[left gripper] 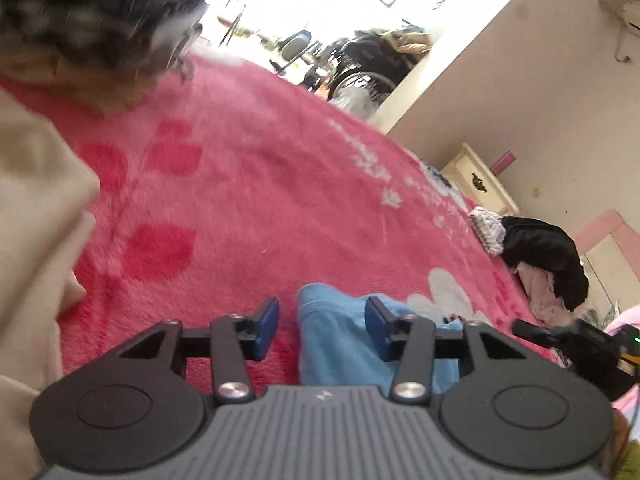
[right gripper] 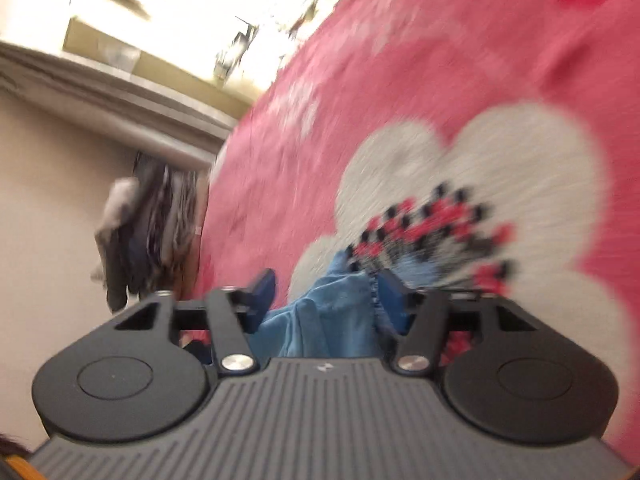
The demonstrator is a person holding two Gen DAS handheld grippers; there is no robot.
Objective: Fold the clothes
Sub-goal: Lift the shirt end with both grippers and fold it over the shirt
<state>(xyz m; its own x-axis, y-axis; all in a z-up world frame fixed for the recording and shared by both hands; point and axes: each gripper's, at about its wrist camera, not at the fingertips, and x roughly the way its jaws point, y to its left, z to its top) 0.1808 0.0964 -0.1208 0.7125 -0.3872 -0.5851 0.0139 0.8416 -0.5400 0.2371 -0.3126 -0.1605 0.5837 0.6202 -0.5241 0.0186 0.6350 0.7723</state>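
Both pairs of fingers stand partly apart, pressing nothing: the blue garment (left gripper: 340,332) lies on the pink blanket (left gripper: 260,184) between the left gripper (left gripper: 322,328) fingers and between the right gripper (right gripper: 326,298) fingers. Loose cloth could snag a finger and spoil the fold.

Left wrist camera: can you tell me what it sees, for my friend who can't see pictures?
The left gripper points down at a blue garment lying on a fuzzy pink blanket with flower patterns; its blue fingers stand apart and are not pinching the cloth. A beige cloth fills the left edge, and a pile of dark clothes lies far right.
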